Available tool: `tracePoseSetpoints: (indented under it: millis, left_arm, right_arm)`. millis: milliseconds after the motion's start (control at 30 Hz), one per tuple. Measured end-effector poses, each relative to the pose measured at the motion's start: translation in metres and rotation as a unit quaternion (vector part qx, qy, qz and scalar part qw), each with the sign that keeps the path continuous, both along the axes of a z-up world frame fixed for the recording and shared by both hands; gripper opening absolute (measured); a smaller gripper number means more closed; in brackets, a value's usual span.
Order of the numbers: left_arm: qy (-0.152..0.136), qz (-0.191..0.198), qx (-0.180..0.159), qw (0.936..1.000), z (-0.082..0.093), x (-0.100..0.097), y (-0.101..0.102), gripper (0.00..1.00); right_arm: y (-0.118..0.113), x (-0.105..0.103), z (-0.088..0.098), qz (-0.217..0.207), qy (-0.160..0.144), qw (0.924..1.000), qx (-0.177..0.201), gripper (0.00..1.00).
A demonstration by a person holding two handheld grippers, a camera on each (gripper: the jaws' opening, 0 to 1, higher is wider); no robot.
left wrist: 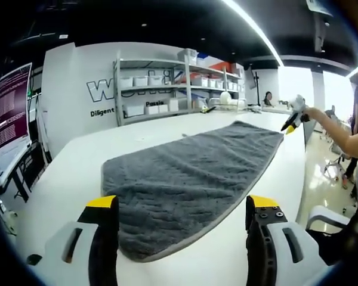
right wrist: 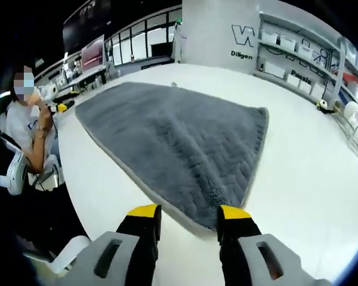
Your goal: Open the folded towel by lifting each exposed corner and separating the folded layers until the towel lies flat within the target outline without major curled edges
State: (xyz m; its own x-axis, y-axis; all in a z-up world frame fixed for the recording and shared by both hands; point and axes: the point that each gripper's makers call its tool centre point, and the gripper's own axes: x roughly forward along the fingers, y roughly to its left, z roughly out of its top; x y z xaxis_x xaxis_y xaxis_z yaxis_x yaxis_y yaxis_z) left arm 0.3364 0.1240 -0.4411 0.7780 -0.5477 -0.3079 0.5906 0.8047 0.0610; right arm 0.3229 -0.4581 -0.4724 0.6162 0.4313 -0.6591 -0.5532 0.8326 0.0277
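Note:
A grey towel (left wrist: 191,173) lies spread out flat on the white table (left wrist: 77,161), running away from me in the left gripper view. My left gripper (left wrist: 182,205) stands open just above the towel's near end, one jaw on either side of it. At the far corner a person's arm holds my right gripper (left wrist: 293,121) just over the towel's edge. In the right gripper view the towel (right wrist: 167,137) stretches away, and its near corner lies between the jaws of the right gripper (right wrist: 189,213), which stand apart with the table showing in the gap.
Shelves with white bins (left wrist: 167,77) stand behind the table and a monitor (left wrist: 9,107) is at the left. A white chair (left wrist: 325,217) is by the table's right edge. A seated person (right wrist: 27,131) is beside the table's edge (right wrist: 71,179).

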Motion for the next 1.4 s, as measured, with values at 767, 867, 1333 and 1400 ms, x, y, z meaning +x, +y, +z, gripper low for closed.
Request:
tracePoseSetpoints:
  millis: [767, 867, 1333, 1400]
  left_arm:
    - [0.004, -0.011, -0.003, 0.9999, -0.002, -0.002, -0.006, 0.95]
    - [0.004, -0.009, -0.003, 1.0000, -0.002, -0.002, -0.005, 0.97]
    - [0.004, -0.006, -0.011, 0.9999, -0.001, -0.003, -0.003, 0.98]
    - [0.004, -0.006, -0.012, 0.9999, -0.001, -0.003, -0.004, 0.98]
  right_arm:
    - [0.097, 0.007, -0.013, 0.108, 0.001, 0.9940, 0.016, 0.13]
    - [0.102, 0.009, -0.015, 0.114, 0.005, 0.9933, 0.017, 0.09]
    - [0.113, 0.001, -0.030, 0.122, 0.044, 0.9911, 0.028, 0.00]
    - [0.114, -0.002, -0.030, 0.122, 0.051, 0.9906, 0.036, 0.00]
